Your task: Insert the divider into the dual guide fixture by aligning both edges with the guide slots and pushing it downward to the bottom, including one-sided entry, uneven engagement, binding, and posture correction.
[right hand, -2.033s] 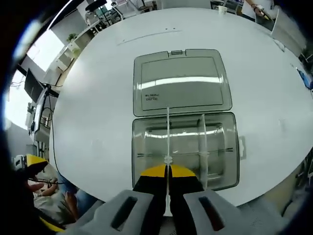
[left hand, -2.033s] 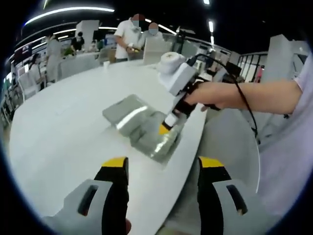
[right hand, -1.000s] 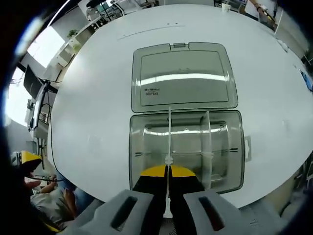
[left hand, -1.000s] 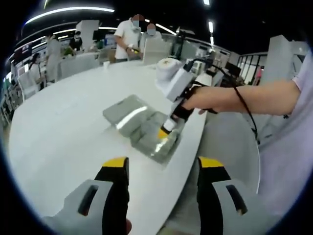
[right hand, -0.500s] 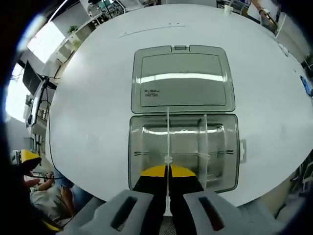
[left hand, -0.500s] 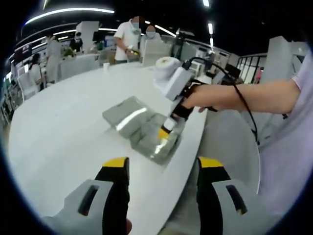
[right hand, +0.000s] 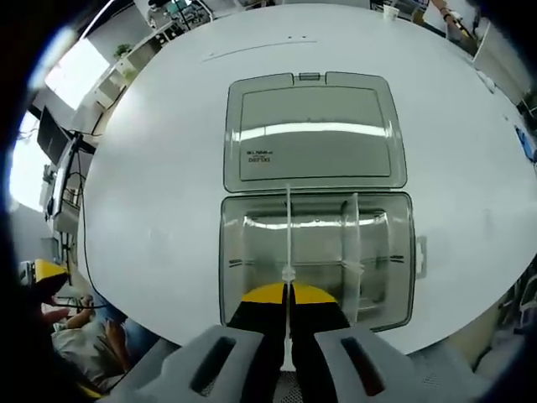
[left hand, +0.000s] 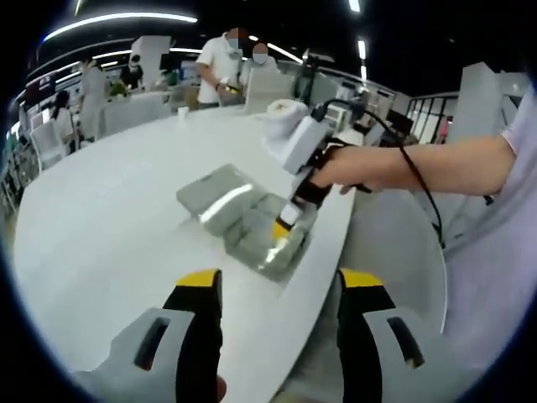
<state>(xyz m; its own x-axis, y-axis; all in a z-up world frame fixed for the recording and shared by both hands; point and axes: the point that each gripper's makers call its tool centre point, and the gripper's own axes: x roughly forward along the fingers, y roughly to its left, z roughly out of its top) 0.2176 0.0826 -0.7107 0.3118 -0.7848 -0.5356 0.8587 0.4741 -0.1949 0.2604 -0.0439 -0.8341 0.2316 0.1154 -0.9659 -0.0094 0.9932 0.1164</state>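
your right claw (right hand: 288,304) is pinched tight on the divider (right hand: 288,243), a thin white strip seen edge-on that rises from between the yellow tips and runs over the box (right hand: 316,256). the box is a clear tray lying open on the white table (right hand: 159,168), its grey lid (right hand: 315,130) folded flat just beyond it. the divider stands over the tray's left half, and another divider (right hand: 355,252) already stands in the tray just to its right. in the left gripper view your right claw (left hand: 284,220) hangs tip-down over the near end of the box (left hand: 256,228), your hand (left hand: 348,168) wrapped around its handle. your left claw (left hand: 277,290) is wide open and holds nothing, well back from the box near the table's rim. you cannot tell from here whether both ends of the strip sit in their slots or how deep it has gone. the risk as i judge it: if one end enters ahead of the other, the strip will cock and jam, and a harder push would bow it or skid the unheld tray toward the table edge, which lies close behind it. keep the strip square to the tray's walls, press straight down, and back off and level it if it sticks; steadying the box with the left claw would help.
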